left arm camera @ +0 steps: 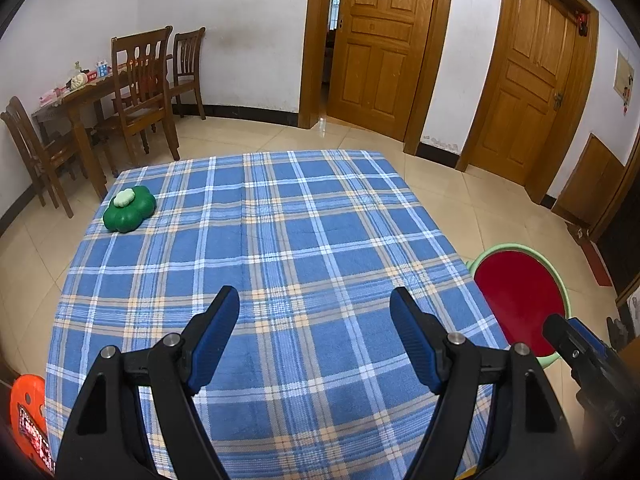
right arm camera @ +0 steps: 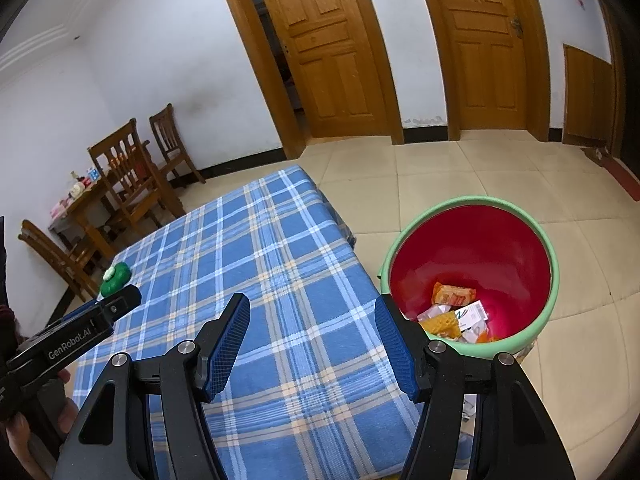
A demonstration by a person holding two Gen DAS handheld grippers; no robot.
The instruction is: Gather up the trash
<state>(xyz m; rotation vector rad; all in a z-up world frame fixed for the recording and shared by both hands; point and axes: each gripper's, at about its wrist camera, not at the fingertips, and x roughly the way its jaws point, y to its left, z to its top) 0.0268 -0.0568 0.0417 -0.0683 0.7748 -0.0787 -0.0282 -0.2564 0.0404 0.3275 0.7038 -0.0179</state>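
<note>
— Where is the trash?

— In the bin, which stands on the floor just beside the right edge of the surface. Wrappers lie at its bottom: an orange packet, a white carton and a yellow wrapper, in a loose heap. The white carton's long axis runs slantwise, its far end toward the upper right.

— And the bin itself?

— Upright, mouth up, green rim and red inside.

— The grippers?

— The left gripper hovers over the checked cloth, released, jaws wide with nothing between them. The right gripper hangs over the surface's right edge, also released and empty; its right finger overlaps the bin's rim in its own view.

— Anything on the cloth?

— A green flower-shaped box with a white knob, near the far left corner.
</note>
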